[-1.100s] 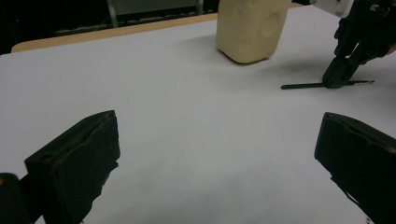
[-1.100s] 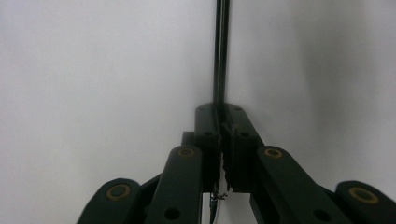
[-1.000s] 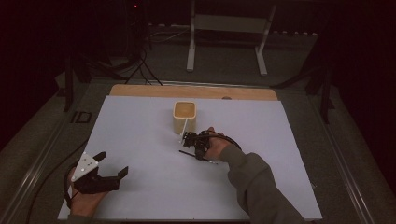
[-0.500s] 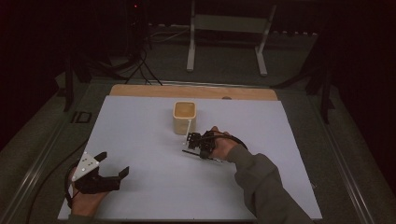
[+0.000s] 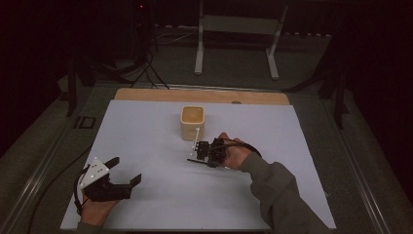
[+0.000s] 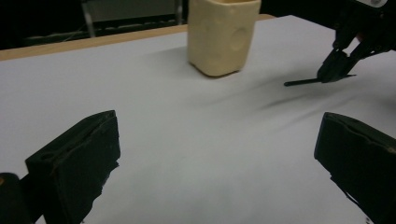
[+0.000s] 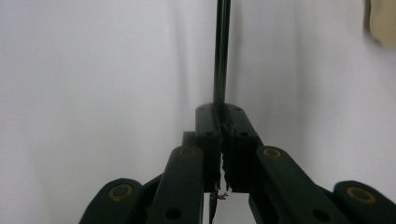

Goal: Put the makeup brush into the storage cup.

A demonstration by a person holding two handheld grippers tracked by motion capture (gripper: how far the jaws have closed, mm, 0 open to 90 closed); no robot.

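Observation:
A cream cup (image 5: 193, 122) stands upright near the middle of the white table top (image 5: 146, 136); it also shows in the left gripper view (image 6: 223, 35) and at the top right edge of the right gripper view (image 7: 383, 21). Just in front and to the right of the cup, my right gripper (image 5: 200, 152) is shut on a thin black stick (image 7: 221, 51). The stick (image 6: 303, 82) pokes out past the jaws, low over the table. My left gripper (image 5: 124, 173) rests near the front left with its jaws wide apart and nothing between them (image 6: 219, 154).
A wooden strip (image 5: 204, 95) runs along the table's far edge. Beyond it stand a metal frame's legs (image 5: 199, 48) and cables on the dark floor. A cable (image 5: 53, 180) trails off the left side of the table.
The right gripper, still holding the stick, has shifted only slightly beside the cup. The left gripper has barely moved and stays open.

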